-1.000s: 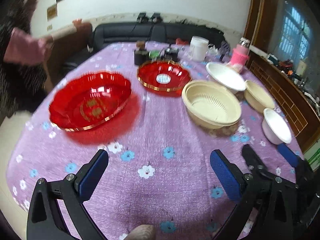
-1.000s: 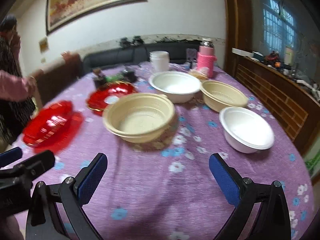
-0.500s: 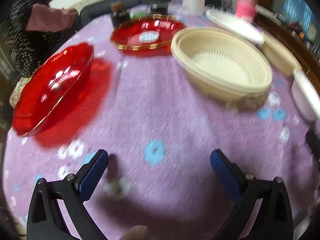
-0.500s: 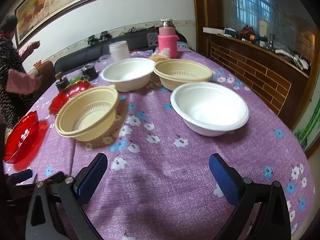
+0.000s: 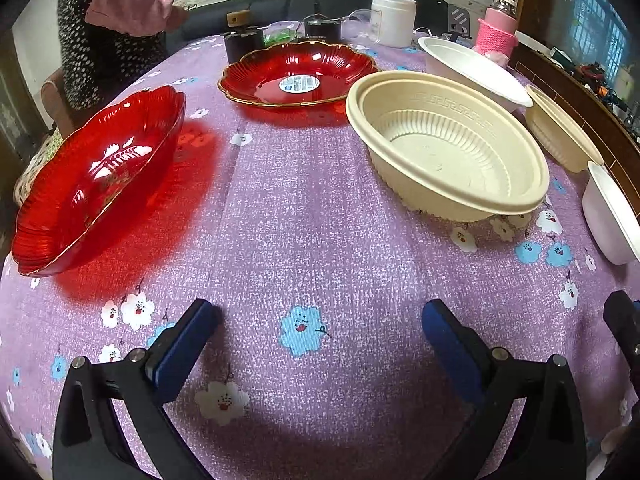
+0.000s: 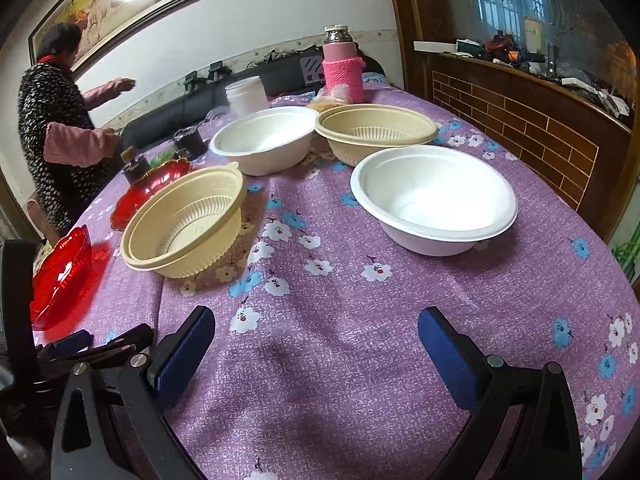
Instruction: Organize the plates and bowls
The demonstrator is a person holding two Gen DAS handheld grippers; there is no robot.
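Both grippers are hovering wide open and empty over the floral tablecloth [image 5: 320, 220], the left gripper [image 5: 320, 336] facing the near beige ribbed bowl [image 5: 448, 148] ahead-right, the right gripper [image 6: 316, 340] facing the near white bowl [image 6: 434, 200] ahead-right.

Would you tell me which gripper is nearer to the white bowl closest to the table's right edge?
Right. The right gripper faces the white bowl straight ahead, open above the cloth. The left gripper sits further left, with that bowl at its view's far right edge.
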